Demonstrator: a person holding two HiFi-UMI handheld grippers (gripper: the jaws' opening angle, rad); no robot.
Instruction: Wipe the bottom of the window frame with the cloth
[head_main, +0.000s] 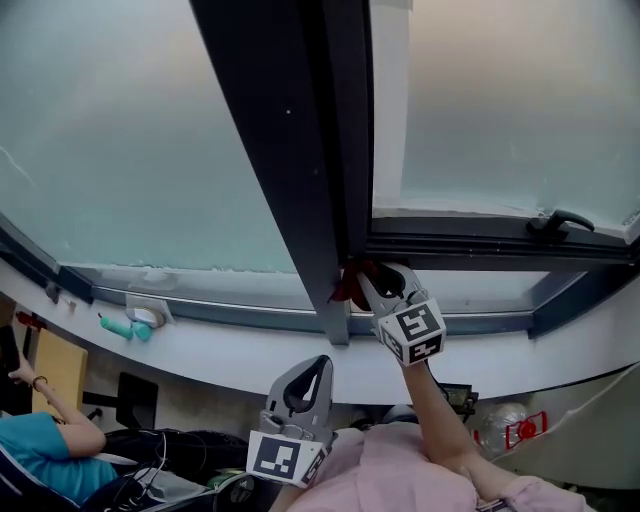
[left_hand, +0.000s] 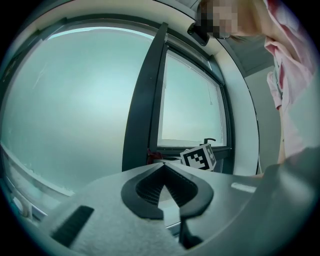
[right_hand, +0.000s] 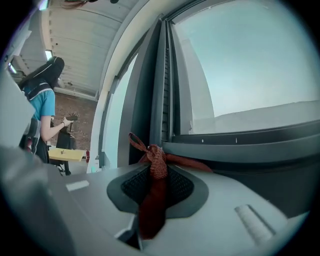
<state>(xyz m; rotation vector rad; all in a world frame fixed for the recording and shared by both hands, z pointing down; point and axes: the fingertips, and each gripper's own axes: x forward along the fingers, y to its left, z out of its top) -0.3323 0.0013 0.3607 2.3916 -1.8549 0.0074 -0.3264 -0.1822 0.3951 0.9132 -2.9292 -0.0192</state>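
Note:
A dark red cloth (head_main: 352, 283) is pinched in my right gripper (head_main: 368, 272), whose jaws are shut on it. It sits at the left end of the bottom window frame rail (head_main: 480, 245), right against the dark vertical mullion (head_main: 300, 150). In the right gripper view the red cloth (right_hand: 156, 170) bunches out of the right gripper (right_hand: 156, 161) and lies toward the frame rail (right_hand: 240, 145). My left gripper (head_main: 312, 364) hangs lower, below the sill, shut and holding nothing. The left gripper (left_hand: 163, 167) points up at the window in its own view.
A black window handle (head_main: 560, 222) sits on the frame at the right. A white sill (head_main: 230, 345) runs below the glass, with a teal object (head_main: 125, 327) on it at left. A person in a teal shirt (head_main: 45, 450) sits at the lower left, near a desk.

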